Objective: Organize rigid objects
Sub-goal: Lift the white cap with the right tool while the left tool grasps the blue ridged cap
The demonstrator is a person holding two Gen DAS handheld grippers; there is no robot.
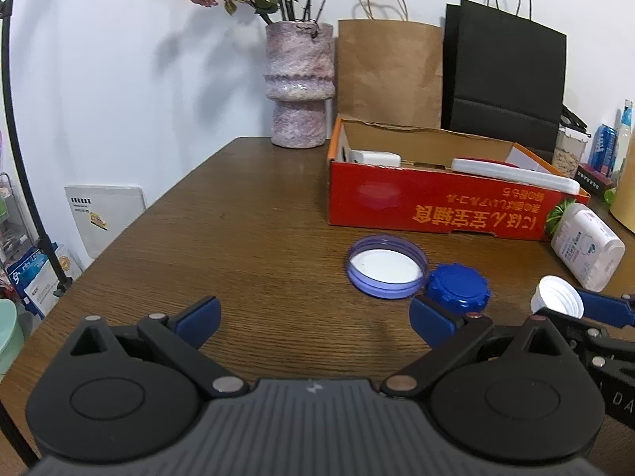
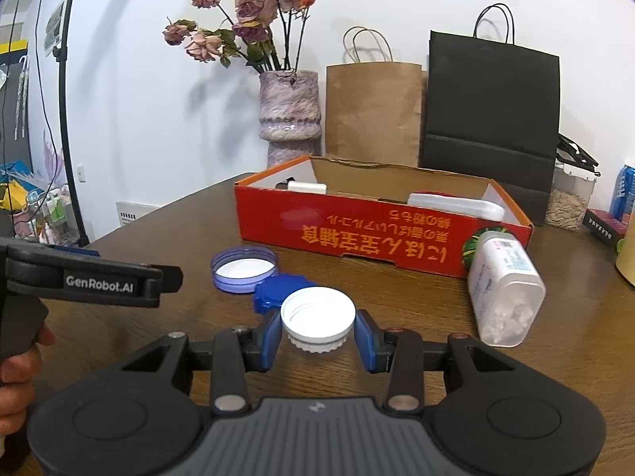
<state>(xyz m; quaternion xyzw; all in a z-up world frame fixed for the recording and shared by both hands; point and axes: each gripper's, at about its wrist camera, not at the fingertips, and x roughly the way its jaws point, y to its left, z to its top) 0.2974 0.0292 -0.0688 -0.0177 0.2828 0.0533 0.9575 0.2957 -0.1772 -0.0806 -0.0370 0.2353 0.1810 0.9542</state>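
My right gripper [image 2: 317,337] is shut on a white screw cap [image 2: 317,319], held open side up above the wooden table [image 2: 436,357]; the same white cap [image 1: 557,297] shows at the right of the left wrist view. Just beyond it lie a dark blue cap [image 2: 274,291] and a translucent purple lid [image 2: 244,267] with a white liner. My left gripper [image 1: 317,317] stands open over bare table, with the dark blue cap [image 1: 456,289] by its right fingertip and the purple lid [image 1: 387,265] ahead. A red cardboard box [image 2: 357,234] behind holds white items.
A white bottle [image 2: 504,281] lies on its side by the box's right end. A pink vase [image 2: 287,115] of dried roses, a brown paper bag [image 2: 373,111] and a black bag [image 2: 492,111] stand along the wall. A hand [image 2: 16,369] holds the left gripper's handle.
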